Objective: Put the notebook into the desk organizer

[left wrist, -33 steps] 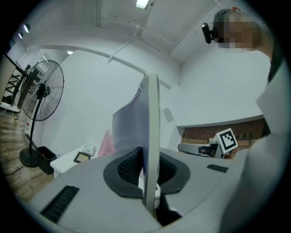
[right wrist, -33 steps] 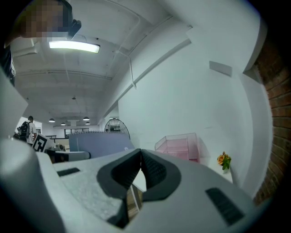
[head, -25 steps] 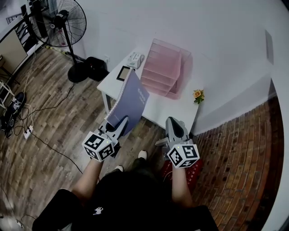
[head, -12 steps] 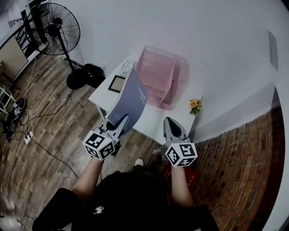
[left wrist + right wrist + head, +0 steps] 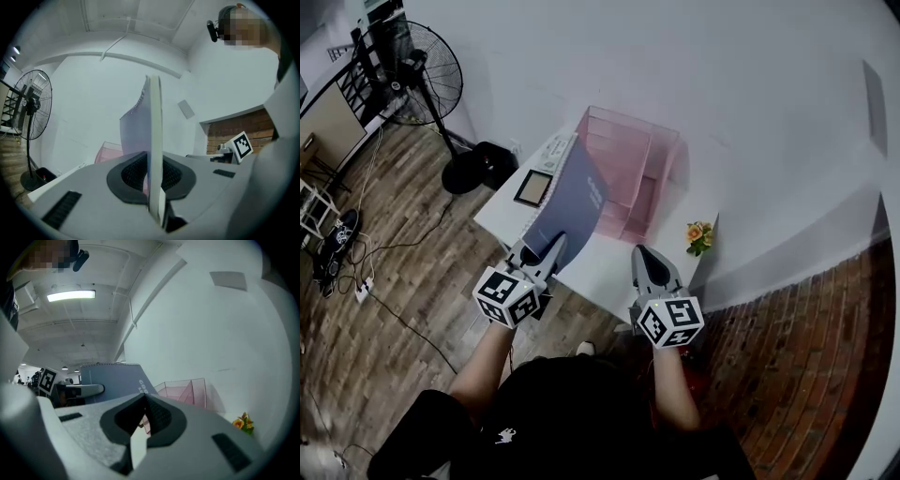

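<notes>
A grey-blue spiral notebook [image 5: 569, 200] stands upright in the air over the white desk [image 5: 591, 265], held by its lower edge in my left gripper [image 5: 551, 248], which is shut on it. In the left gripper view the notebook [image 5: 153, 140] is seen edge-on between the jaws. The pink translucent desk organizer [image 5: 628, 171] stands just behind the notebook, against the wall. My right gripper [image 5: 643, 260] is shut and holds nothing, over the desk's near edge to the right of the notebook. The right gripper view shows the notebook [image 5: 115, 380] on the left and the organizer [image 5: 187, 391] beyond it.
A small framed picture [image 5: 534, 187] and a white device [image 5: 555, 147] lie on the desk's left part. A small orange flower [image 5: 699, 233] stands at its right corner. A floor fan [image 5: 417, 66] and a black bag [image 5: 492, 159] stand to the left on the wood floor.
The view has closed in on the desk and organizer. The notebook, still in my left gripper, now overlaps the organizer's front. Both grippers have come over the desk's near edge.
</notes>
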The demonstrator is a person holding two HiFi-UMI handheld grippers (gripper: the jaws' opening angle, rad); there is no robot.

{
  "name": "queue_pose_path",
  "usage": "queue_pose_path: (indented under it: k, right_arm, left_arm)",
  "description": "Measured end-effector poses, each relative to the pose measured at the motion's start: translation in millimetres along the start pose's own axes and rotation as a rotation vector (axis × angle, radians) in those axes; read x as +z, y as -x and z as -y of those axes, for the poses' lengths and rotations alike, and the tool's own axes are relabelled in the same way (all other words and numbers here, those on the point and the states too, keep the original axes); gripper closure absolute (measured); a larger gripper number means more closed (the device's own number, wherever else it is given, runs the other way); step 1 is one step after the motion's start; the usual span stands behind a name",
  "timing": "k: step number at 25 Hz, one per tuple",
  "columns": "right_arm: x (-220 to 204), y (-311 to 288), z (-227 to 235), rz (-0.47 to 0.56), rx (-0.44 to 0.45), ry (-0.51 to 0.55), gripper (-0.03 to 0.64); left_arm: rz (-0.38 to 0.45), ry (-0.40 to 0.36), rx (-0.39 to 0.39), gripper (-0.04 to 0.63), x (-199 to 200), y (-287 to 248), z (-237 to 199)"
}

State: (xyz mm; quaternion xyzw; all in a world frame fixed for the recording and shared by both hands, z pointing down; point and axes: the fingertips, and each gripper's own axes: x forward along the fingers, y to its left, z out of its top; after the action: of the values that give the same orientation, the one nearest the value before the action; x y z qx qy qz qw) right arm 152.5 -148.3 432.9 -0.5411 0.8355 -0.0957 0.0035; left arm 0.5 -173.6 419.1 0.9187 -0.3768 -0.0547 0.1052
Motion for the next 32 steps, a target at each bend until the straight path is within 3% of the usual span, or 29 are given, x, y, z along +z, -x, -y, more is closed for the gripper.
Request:
queue_pose_path:
  k: [20,32]
  right_arm:
    - [0,-48,59,-0.005,0.069,0.021,0.614]
    - [-2,-85,71,-0.031,0.008,0.001,0.614]
  left_arm:
    - [0.033,-0.078,0.087,0.565,8,-121,-11]
    - [0.044,0.027,0.063,0.565,1,-178,-40]
